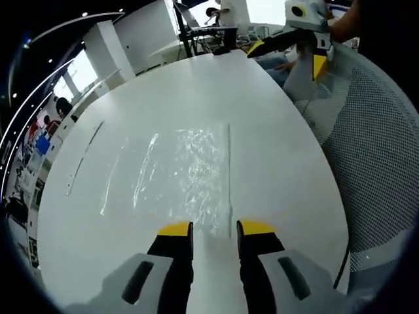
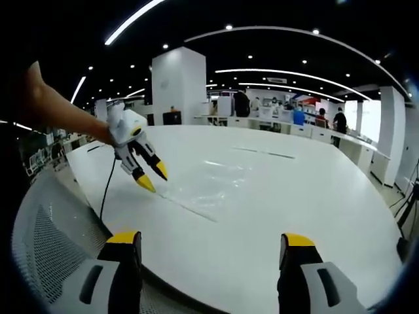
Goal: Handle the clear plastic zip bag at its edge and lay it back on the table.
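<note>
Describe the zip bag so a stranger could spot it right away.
Find the big white table. The clear plastic zip bag lies flat on it, just ahead of the left gripper. Its crinkled, glinting film and straight zip edge set it apart from the smooth tabletop.

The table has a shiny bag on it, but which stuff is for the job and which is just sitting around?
For the job:
clear plastic zip bag
left gripper
right gripper
white table

Just around:
mesh chair
black cable

No legible text, label or number anywhere.
</note>
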Available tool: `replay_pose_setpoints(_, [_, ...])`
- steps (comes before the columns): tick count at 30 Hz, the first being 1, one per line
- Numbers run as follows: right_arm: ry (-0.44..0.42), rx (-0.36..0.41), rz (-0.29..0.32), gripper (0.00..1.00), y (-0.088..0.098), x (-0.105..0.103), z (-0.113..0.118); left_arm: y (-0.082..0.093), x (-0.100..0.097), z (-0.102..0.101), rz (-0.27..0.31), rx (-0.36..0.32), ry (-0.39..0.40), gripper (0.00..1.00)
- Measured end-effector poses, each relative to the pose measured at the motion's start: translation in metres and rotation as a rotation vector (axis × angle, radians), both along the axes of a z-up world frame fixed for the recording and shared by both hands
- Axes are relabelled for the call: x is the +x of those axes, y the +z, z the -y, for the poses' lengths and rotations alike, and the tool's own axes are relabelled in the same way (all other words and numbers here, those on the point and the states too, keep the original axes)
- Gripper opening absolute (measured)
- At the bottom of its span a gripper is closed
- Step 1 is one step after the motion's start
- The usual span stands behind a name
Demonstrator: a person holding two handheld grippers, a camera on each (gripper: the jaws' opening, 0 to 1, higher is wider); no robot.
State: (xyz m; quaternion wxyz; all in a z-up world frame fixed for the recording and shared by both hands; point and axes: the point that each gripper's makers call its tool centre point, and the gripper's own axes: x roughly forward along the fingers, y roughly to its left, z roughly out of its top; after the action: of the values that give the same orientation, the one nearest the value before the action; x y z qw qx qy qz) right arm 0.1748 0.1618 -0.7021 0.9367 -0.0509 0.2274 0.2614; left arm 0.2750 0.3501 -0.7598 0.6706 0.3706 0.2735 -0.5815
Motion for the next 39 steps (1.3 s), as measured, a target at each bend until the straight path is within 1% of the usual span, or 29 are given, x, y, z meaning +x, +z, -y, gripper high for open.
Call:
replay_pose_setpoints(7, [-0.001,-0.001,-0.008,0.85,-0.001,0.0,0.0,-0.004,0.002,0.002,-0.014,0.009,0.003,0.17])
replay_pose_setpoints(13, [-0.008,-0.005,-0.01,0.85,-0.002,0.0,0.002,-0.005,0.001,0.004,-0.03,0.016,-0.003,0.15])
replay_pose_setpoints(16, [-0.013,-0.004,-0.009,0.84,-0.001,0.001,0.003,-0.01,-0.002,0.003,-0.034,0.037,-0.021,0.14])
replay_pose_setpoints(22, [-0.016,-0.005,-0.01,0.84,-0.001,0.001,0.003,-0.015,-0.002,0.003,-0.04,0.047,-0.029,0.13])
replay_pose_setpoints(24, [-0.019,-0.005,-0.01,0.83,-0.001,0.001,0.003,-0.015,-0.002,0.004,-0.045,0.046,-0.032,0.1])
replay_pose_setpoints(26, [-0.021,-0.004,-0.009,0.83,0.0,0.002,0.003,-0.015,-0.001,0.004,-0.045,0.042,-0.03,0.1])
replay_pose_setpoints(29, [-0.02,-0.005,-0.01,0.83,0.0,0.002,0.003,-0.015,-0.002,0.005,-0.057,0.035,-0.037,0.08])
replay_pose_setpoints(31, [-0.02,-0.004,-0.011,0.82,-0.001,0.002,0.003,-0.016,-0.004,0.004,-0.068,0.03,-0.038,0.06])
replay_pose_setpoints(33, [-0.02,-0.004,-0.013,0.82,-0.001,0.001,0.003,-0.016,-0.004,0.004,-0.062,0.025,-0.045,0.04])
replay_pose_setpoints(39, [-0.018,-0.008,-0.016,0.81,-0.001,0.001,0.002,-0.017,-0.004,0.003,-0.083,0.005,-0.015,0.03])
